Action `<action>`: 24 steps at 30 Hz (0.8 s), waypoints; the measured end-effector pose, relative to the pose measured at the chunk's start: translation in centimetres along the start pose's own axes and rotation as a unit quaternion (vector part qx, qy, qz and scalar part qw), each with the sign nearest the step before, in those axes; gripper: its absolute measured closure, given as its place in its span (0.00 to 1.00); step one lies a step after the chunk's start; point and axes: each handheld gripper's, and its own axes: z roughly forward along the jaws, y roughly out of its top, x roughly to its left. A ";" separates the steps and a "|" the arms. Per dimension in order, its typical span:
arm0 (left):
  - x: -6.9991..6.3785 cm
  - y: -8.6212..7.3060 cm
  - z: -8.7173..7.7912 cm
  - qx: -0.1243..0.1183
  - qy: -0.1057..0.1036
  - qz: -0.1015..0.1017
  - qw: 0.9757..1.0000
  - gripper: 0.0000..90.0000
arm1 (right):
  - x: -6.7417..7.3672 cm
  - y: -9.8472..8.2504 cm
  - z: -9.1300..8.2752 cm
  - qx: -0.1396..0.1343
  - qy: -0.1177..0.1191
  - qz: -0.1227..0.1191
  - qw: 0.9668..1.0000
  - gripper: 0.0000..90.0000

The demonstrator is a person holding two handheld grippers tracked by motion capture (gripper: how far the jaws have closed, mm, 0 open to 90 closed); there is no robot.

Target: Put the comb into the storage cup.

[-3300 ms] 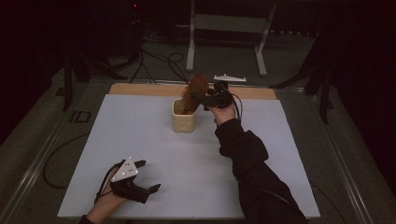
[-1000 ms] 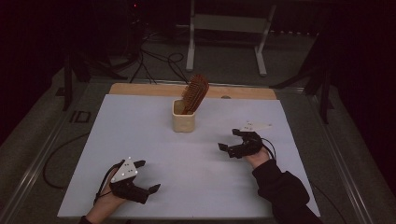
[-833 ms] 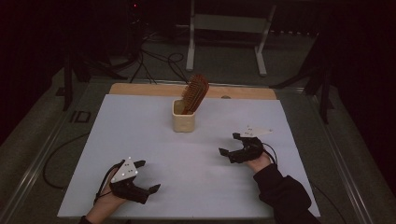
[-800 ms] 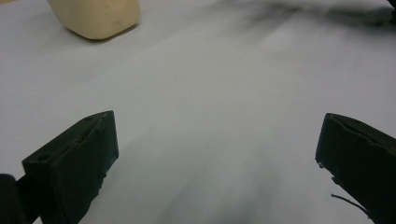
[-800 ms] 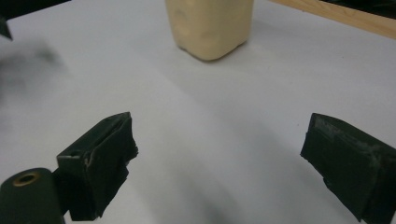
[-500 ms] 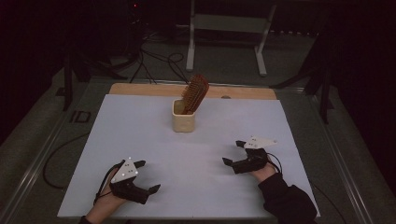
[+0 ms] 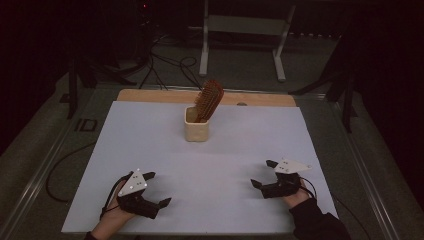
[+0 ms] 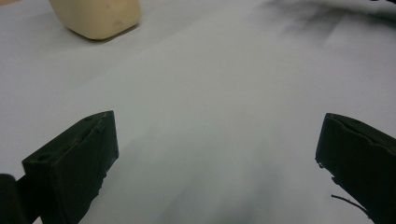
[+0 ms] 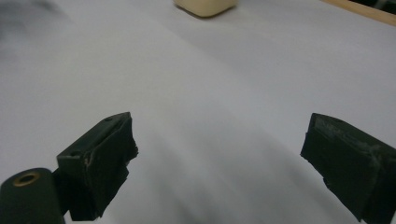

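The hairbrush (image 7: 208, 99) stands bristle-head up in the cream cup (image 7: 195, 129), leaning toward its right rim — the placing step looks done. Well in front of the cup, near the counter's (image 7: 150, 145) front edge, the left gripper (image 7: 157, 191) and the right gripper (image 7: 261, 173) rest with jaws wide apart and empty. Judging by this, no further move seems called for — only a check that the brush stays put.

Brown hairbrush (image 7: 208, 99), cream cup (image 7: 195, 127), white table (image 7: 150, 145), black grippers.
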 end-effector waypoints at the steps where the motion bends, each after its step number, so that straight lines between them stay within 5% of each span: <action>1: 0.0 0.0 0.0 0.000 0.000 0.000 1.000 0.00 | 0.0 0.0 0.0 0.000 0.000 0.000 1.000 0.09; 12: -0.1 0.0 0.0 -0.001 -0.001 0.002 1.000 0.00 | 0.7 -2.2 -2.2 0.004 -0.030 0.006 1.000 0.09; 24: -0.1 -0.1 0.2 0.003 -0.003 0.001 1.000 0.00 | 0.2 -2.7 -1.7 -0.003 -0.036 -0.005 0.999 0.09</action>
